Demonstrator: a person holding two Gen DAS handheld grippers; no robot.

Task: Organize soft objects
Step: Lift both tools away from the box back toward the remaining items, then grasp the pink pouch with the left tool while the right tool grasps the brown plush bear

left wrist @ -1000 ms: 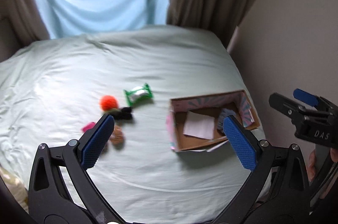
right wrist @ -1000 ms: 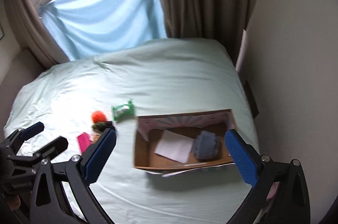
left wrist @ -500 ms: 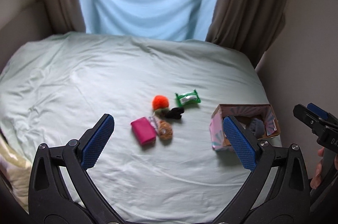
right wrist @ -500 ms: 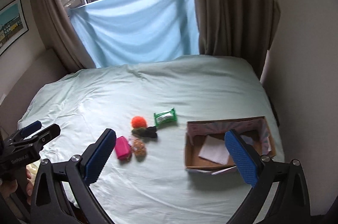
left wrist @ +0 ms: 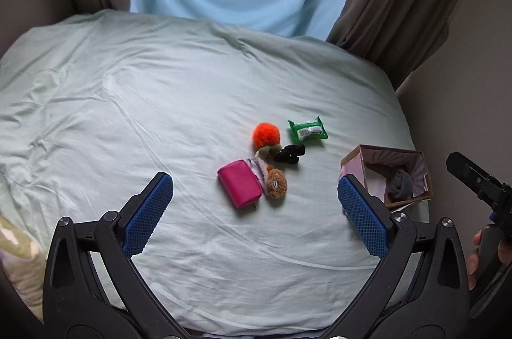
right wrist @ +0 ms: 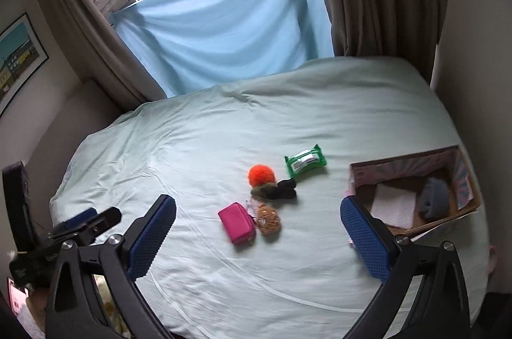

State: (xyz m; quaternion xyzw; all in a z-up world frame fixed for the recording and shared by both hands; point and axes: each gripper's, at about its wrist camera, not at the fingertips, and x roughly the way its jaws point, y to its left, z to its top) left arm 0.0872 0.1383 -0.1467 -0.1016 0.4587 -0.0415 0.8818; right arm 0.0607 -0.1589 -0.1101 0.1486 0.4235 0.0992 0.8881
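Pale green bedding (left wrist: 160, 102) fills both views below a curtained window. Near its middle a small cluster is seen: an orange pompom (left wrist: 266, 134), a green packet (left wrist: 308, 131), a black scrunchie (left wrist: 289, 154), a pink pouch (left wrist: 240, 188) and a brown fuzzy item (left wrist: 276, 186), hard to identify. To the right, a cardboard box (right wrist: 460, 204) holds a grey bundle (right wrist: 433, 198) and white paper. Both the left hand-held gripper (left wrist: 256, 212) and the right hand-held gripper (right wrist: 258, 238) are held wide apart, empty, above the bed.

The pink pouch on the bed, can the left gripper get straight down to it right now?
Probably yes. The left gripper is open above the pink pouch, though the brown pompom sits close against one side.
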